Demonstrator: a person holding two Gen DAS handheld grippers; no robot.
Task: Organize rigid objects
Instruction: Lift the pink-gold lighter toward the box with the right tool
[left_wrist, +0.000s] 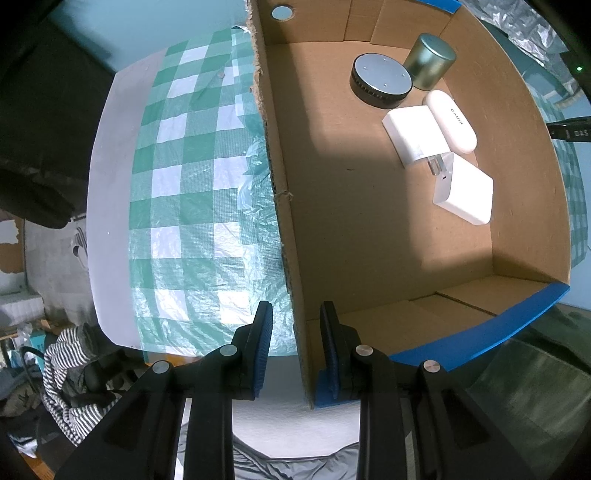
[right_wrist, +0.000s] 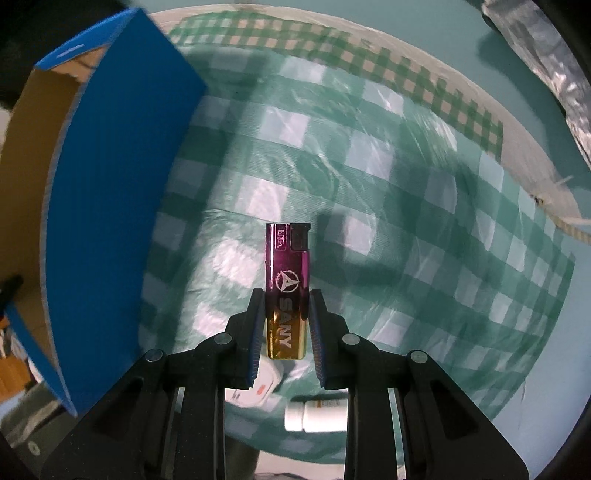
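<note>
My right gripper (right_wrist: 286, 314) is shut on a purple and gold lighter (right_wrist: 288, 284) marked SANY, held upright above the green checked cloth (right_wrist: 406, 221). The blue cardboard box (right_wrist: 110, 206) stands to its left. My left gripper (left_wrist: 295, 332) straddles the box's left wall (left_wrist: 284, 206), one finger on each side, with a gap to the wall. Inside the box lie a black round speaker (left_wrist: 380, 79), a green-gold tin (left_wrist: 430, 61), a white oval case (left_wrist: 450, 120), a white charger (left_wrist: 415, 134) and a white power bank (left_wrist: 465, 192).
A white pill bottle (right_wrist: 314, 417) and a white gadget (right_wrist: 258, 387) lie on the cloth below my right gripper. Striped clothing (left_wrist: 66, 380) lies off the table at lower left. Silver foil (right_wrist: 535, 66) shows at the far right.
</note>
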